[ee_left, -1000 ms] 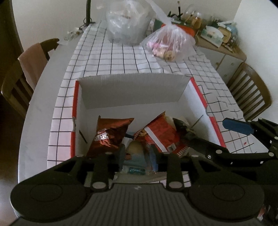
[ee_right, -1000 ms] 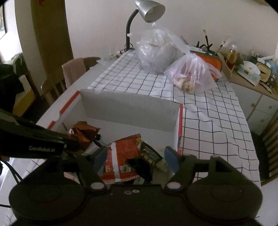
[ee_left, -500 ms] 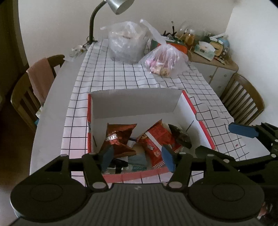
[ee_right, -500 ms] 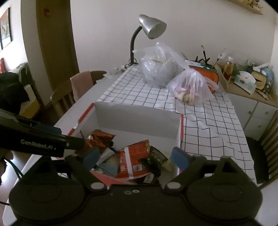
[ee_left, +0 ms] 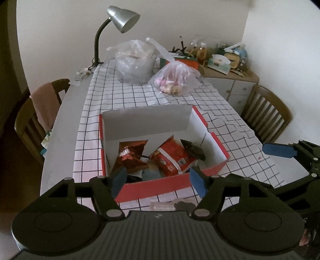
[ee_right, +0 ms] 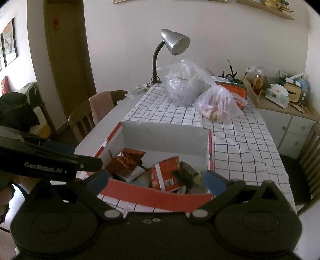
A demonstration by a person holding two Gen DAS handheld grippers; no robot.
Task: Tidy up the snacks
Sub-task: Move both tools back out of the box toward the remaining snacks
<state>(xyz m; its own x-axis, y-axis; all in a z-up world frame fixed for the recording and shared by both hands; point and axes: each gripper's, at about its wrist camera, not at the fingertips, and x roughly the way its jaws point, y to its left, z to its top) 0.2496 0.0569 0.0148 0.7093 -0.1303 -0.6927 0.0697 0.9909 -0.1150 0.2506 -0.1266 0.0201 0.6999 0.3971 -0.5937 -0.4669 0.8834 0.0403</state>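
A red-and-white cardboard box (ee_left: pixel 200 118) stands open on the checked tablecloth. Inside lie a brown chip bag (ee_left: pixel 130 158), a red snack bag (ee_left: pixel 172 158), a dark packet (ee_left: pixel 193 150) and other packets beneath them. My left gripper (ee_left: pixel 157 180) hovers just before the box's near wall, its jaws opening with nothing held between them. My right gripper (ee_right: pixel 156 181) hangs likewise at the near wall (ee_right: pixel 156 195), jaws opening wide and holding nothing. In the right wrist view the brown bag (ee_right: pixel 125 161) and red bag (ee_right: pixel 164 176) show too.
At the table's far end stand a grey desk lamp (ee_left: pixel 122 18), a large clear plastic bag (ee_left: pixel 136 64) and a smaller one (ee_left: pixel 176 80). Wooden chairs (ee_left: pixel 32 120) (ee_left: pixel 266 114) flank the table. A cluttered cabinet (ee_left: pixel 228 74) sits back right. A small clear wrapper (ee_left: pixel 164 205) lies before the box.
Both grippers have drawn back and up out of the box while their jaws widened. The packets they hovered over stay inside the box.
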